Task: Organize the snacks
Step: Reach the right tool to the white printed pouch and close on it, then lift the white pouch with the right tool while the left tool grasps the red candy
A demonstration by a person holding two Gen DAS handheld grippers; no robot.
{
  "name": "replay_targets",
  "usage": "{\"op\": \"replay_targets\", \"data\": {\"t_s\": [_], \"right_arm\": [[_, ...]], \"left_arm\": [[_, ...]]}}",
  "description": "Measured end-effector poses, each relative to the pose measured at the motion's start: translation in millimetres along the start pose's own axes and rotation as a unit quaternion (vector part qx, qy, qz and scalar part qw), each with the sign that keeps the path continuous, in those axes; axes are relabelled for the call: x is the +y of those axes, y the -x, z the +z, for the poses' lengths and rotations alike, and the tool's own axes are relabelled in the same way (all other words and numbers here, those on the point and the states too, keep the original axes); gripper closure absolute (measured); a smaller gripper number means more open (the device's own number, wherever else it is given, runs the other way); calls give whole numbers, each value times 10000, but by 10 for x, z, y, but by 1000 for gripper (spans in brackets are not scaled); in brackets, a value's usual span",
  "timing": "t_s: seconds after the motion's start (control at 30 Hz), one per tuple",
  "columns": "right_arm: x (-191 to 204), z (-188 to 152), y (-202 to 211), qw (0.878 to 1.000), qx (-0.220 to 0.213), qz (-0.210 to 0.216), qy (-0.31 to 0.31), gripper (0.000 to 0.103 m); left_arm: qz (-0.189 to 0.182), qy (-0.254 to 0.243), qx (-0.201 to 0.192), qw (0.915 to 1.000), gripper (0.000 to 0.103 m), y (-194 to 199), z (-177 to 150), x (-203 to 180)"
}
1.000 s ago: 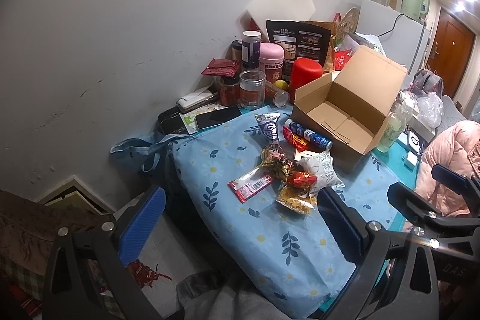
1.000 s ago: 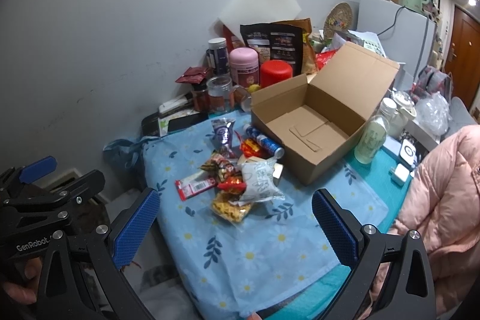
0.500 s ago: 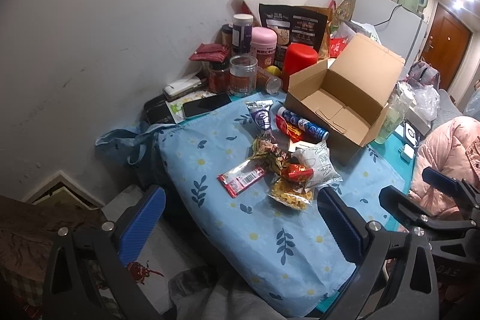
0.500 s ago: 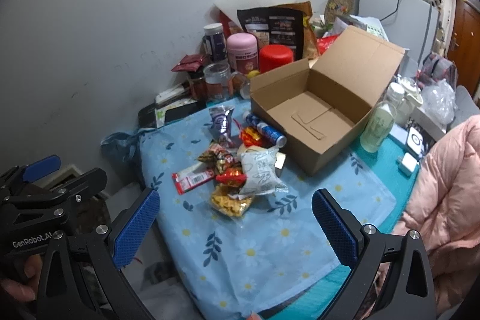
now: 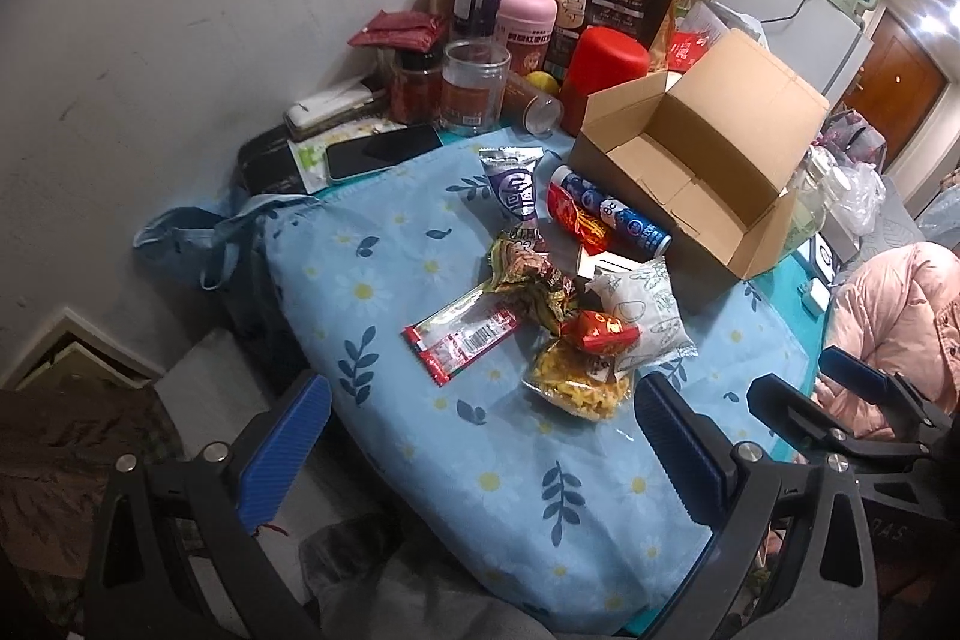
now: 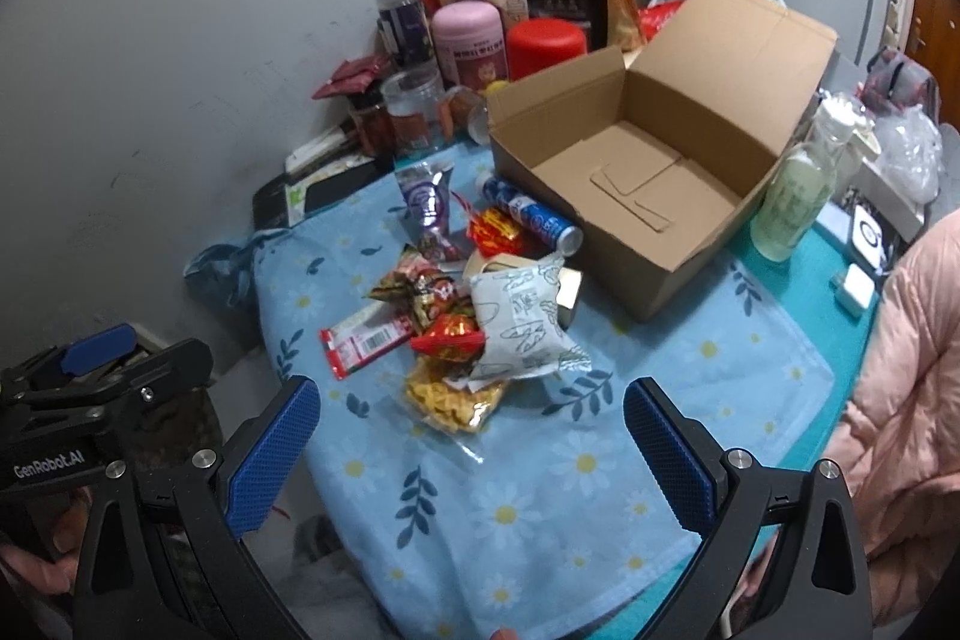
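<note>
A pile of snack packets lies on the blue flowered cloth: a red bar wrapper, a white pouch, a yellow chips bag, a purple packet and a blue tube. An open, empty cardboard box stands just behind them. The same pile and box show in the right wrist view. My left gripper and right gripper are both open and empty, hovering short of the pile.
Jars, a pink canister, a red canister and a dark bag crowd the wall behind. A phone lies at the left. A green bottle stands right of the box. A pink jacket is at the right.
Both grippers have moved forward and lower toward the snack pile, which now looks larger. Nothing on the table has moved.
</note>
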State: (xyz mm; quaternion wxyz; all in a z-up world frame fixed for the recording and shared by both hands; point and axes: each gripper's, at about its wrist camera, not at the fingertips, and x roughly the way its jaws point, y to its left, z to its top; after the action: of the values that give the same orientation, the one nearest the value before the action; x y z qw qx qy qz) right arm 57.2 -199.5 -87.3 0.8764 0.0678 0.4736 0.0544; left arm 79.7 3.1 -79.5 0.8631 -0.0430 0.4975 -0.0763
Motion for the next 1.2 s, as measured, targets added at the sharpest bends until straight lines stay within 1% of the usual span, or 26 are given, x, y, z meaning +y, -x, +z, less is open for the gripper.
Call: {"op": "replay_targets", "data": {"t_s": [0.2, 0.3, 0.57, 0.63, 0.77, 0.8, 0.87, 0.93, 0.97, 1.0, 1.03, 1.1, 1.13, 1.2], "right_arm": [[-47, 63, -348, 9996, 265, 7, -21, 0], [-82, 80, -518, 9993, 358, 31, -73, 0], [-263, 215, -968, 9980, 513, -56, -361, 0], [-287, 261, -1080, 9977, 563, -93, -366, 2], [-339, 341, -1287, 9971, 662, -211, -324, 3], [-358, 361, -1341, 9968, 695, -230, -332, 5], [-388, 380, -1445, 9959, 808, -180, -367, 6], [-408, 390, -1552, 9946, 951, -114, -406, 13], [-417, 388, -1597, 9938, 1026, -76, -428, 19], [-427, 383, -1653, 9925, 1125, 5, -468, 23], [-426, 375, -1679, 9918, 1176, 85, -501, 25], [-426, 360, -1726, 9901, 1266, 237, -555, 41], [-420, 351, -1741, 9895, 1311, 243, -566, 42], [-403, 334, -1716, 9904, 1257, 239, -529, 46]], "left_arm": [[-12, -25, 372, 9993, 0, -391, 95, 80], [49, -67, 494, 9987, 0, -557, 129, 125], [176, -155, 726, 9971, 0, -965, 210, 175], [181, -140, 763, 9968, 0, -1068, 234, 193], [130, -111, 882, 9960, 0, -1257, 292, 224], [139, -105, 897, 9958, 0, -1302, 315, 233], [149, -110, 888, 9959, 0, -1351, 344, 241], [141, -149, 885, 9959, 0, -1399, 379, 224], [140, -167, 886, 9958, 0, -1414, 394, 218], [129, -186, 887, 9958, 0, -1424, 407, 203], [109, -202, 888, 9958, 0, -1433, 420, 193], [56, -248, 888, 9957, 0, -1442, 442, 165], [42, -268, 888, 9957, 0, -1446, 449, 150], [1, -304, 892, 9955, 0, -1448, 454, 116]]}}
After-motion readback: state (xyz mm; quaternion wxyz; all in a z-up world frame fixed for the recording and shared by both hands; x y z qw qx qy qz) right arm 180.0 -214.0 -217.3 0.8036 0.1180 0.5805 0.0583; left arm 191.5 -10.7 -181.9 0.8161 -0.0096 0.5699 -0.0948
